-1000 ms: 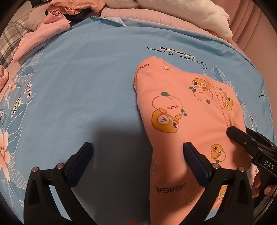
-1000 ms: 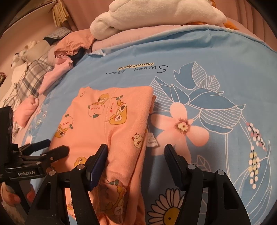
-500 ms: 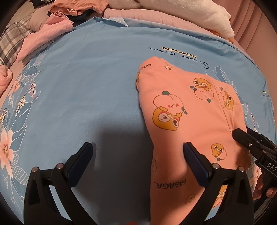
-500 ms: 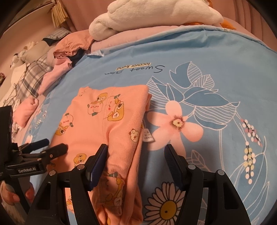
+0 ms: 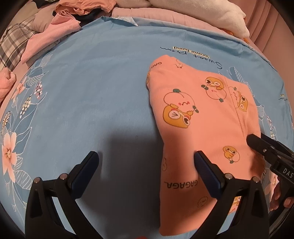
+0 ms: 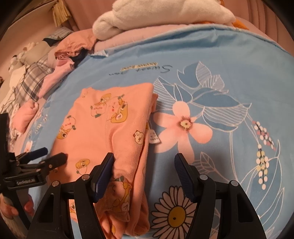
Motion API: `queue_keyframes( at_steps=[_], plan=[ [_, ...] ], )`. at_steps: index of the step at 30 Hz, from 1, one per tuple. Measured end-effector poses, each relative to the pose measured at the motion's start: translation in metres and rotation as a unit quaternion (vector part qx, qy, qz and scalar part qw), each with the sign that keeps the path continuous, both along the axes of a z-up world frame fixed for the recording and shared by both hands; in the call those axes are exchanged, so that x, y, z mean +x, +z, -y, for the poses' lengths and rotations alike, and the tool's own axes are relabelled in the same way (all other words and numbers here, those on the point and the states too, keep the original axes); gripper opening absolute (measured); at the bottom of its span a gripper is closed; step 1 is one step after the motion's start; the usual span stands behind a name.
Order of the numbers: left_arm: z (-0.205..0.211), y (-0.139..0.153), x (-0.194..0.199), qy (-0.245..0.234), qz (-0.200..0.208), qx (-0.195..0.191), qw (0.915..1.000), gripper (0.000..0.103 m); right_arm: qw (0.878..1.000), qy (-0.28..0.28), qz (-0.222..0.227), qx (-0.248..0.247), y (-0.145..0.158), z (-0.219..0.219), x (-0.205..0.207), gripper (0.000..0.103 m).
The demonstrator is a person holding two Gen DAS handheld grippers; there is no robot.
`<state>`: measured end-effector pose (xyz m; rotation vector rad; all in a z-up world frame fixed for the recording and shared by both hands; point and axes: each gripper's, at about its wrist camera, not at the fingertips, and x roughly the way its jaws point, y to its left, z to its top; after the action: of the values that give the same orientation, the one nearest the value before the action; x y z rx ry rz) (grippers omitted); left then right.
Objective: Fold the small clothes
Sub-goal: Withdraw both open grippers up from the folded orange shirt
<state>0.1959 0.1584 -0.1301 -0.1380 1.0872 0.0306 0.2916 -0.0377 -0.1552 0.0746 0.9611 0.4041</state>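
Note:
A small orange garment with cartoon prints [image 5: 198, 128] lies folded lengthwise on the blue floral sheet [image 5: 82, 92]; it also shows in the right wrist view [image 6: 102, 136], with a white care tag [image 6: 154, 137] at its right edge. My left gripper [image 5: 146, 169] is open and empty over the garment's left edge, its right finger above the fabric. My right gripper [image 6: 144, 171] is open and empty over the garment's right edge. Each gripper shows in the other's view: the right one [image 5: 257, 144], the left one [image 6: 53, 156].
Loose clothes lie piled at the bed's far left: pink items [image 5: 42, 44] and a plaid one [image 6: 31, 80]. A white plush blanket [image 6: 165, 16] lies at the head of the bed on a pink cover [image 5: 165, 18].
Both grippers have drawn back slightly toward me along the garment, still open. The garment lies the same.

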Motion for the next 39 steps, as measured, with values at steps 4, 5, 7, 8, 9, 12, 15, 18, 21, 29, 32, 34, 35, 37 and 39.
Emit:
queue_keyframes(
  at_steps=[4,5,7,8,9,12,15,18,21,29,32,34,35,37,39],
  plan=[
    [0.002,0.003,-0.007,0.0,-0.001,0.005,1.0,0.103,1.0,-0.002,0.003,0.0,0.005,0.001,-0.006,0.065],
    [0.002,0.004,-0.009,0.0,-0.002,0.007,1.0,0.103,1.0,-0.002,0.004,-0.002,0.006,0.001,-0.009,0.065],
    [0.004,0.005,-0.013,0.001,-0.002,0.012,0.9999,0.103,1.0,-0.002,0.005,-0.002,0.007,0.003,-0.014,0.065],
    [0.005,0.007,-0.016,0.001,-0.001,0.013,0.9999,0.103,1.0,-0.002,0.006,-0.002,0.008,0.004,-0.016,0.065],
    [0.005,0.008,-0.018,0.002,0.0,0.013,0.9999,0.103,1.0,-0.002,0.007,-0.003,0.01,0.005,-0.019,0.065],
    [0.007,0.012,-0.026,0.004,0.002,0.014,0.9999,0.103,1.0,0.001,0.009,-0.008,0.013,0.005,-0.026,0.065],
    [0.01,0.016,-0.034,0.003,0.004,0.014,0.9999,0.103,1.0,0.008,0.013,-0.017,0.016,0.002,-0.034,0.065],
    [0.013,0.021,-0.041,0.0,0.008,0.016,0.9998,0.103,0.999,0.015,0.015,-0.026,0.019,-0.001,-0.042,0.065],
    [0.016,0.029,-0.049,-0.004,0.015,0.016,0.9998,0.103,0.999,0.025,0.021,-0.03,0.024,-0.005,-0.053,0.065],
    [0.024,0.054,-0.075,-0.013,0.04,0.024,0.9988,0.103,0.996,0.057,0.063,-0.039,0.048,-0.018,-0.082,0.069],
    [0.026,0.063,-0.084,-0.015,0.05,0.028,0.9982,0.103,0.994,0.062,0.079,-0.039,0.056,-0.021,-0.095,0.073],
    [0.029,0.069,-0.091,-0.017,0.055,0.03,0.9979,0.103,0.993,0.067,0.088,-0.038,0.061,-0.023,-0.102,0.073],
    [0.031,0.072,-0.095,-0.019,0.058,0.032,0.9976,0.103,0.993,0.068,0.09,-0.038,0.063,-0.023,-0.106,0.073],
    [0.034,0.078,-0.102,-0.021,0.064,0.034,0.9972,0.103,0.992,0.071,0.097,-0.038,0.066,-0.023,-0.114,0.074],
    [0.036,0.083,-0.107,-0.023,0.069,0.034,0.9968,0.103,0.991,0.071,0.104,-0.039,0.07,-0.023,-0.122,0.081]
  ],
)
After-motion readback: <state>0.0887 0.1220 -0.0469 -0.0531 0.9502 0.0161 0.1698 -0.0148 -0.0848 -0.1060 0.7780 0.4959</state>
